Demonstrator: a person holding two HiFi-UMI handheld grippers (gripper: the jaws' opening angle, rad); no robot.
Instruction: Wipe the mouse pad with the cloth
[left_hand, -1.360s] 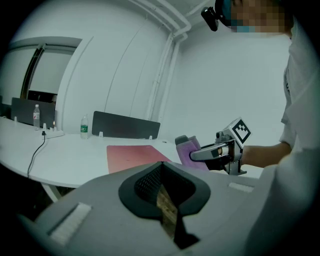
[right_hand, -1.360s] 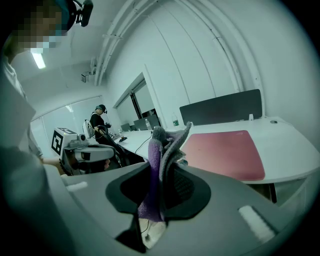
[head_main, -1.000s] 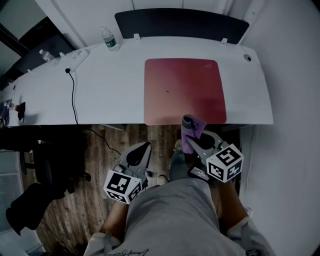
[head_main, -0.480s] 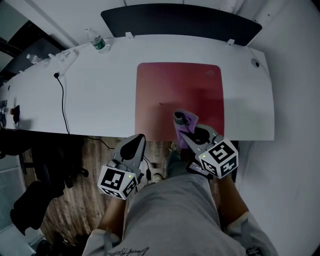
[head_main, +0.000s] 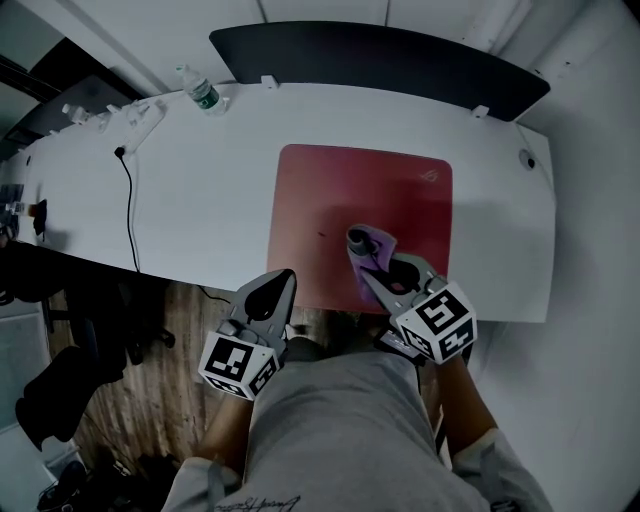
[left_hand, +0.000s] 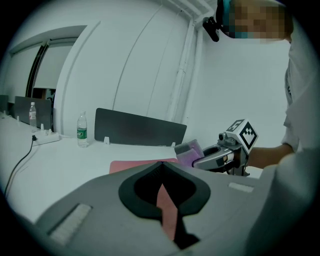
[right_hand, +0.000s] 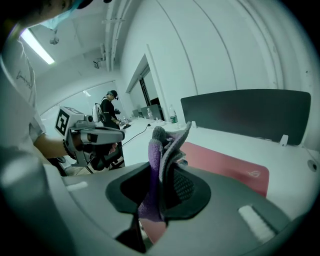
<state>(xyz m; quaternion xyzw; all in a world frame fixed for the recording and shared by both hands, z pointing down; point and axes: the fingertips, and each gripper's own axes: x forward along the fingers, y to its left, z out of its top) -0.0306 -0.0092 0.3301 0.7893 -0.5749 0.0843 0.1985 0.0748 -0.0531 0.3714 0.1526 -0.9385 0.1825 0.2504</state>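
R gripper (head_main: 375, 268): jaws pinched on a folded purple cloth (head_main: 368, 243), which stands up out of the tips in a bunched wad; in the R gripper view the cloth (right_hand: 167, 145) fills the gap between the jaws of the R gripper (right_hand: 160, 176), w/ a grey knit layer beside the purple one. Cloth is held over the near part of the mouse pad (head_main: 340, 190); contact w/ the pad can't be judged. L gripper (head_main: 278, 288): jaws pressed together at the tips, nothing between them, held at the desk's front edge just L of the pad's near corner; the L gripper view shows the L gripper (left_hand: 161, 165) w/ only a strip of pad seen through the slot behind the tips. Each gripper carries 1 cube w/ black-and-white square markers. Writing: pad has 1 small pale emblem (head_main: 432, 176) in its far R corner, no legible letters; bottle (head_main: 203, 93) has a green label, print too small to read. Pad: red, rectangular w/ rounded corners, flat on the white desk (head_main: 200, 200), R of centre, 1 dark speck (head_main: 321, 235) near its L side
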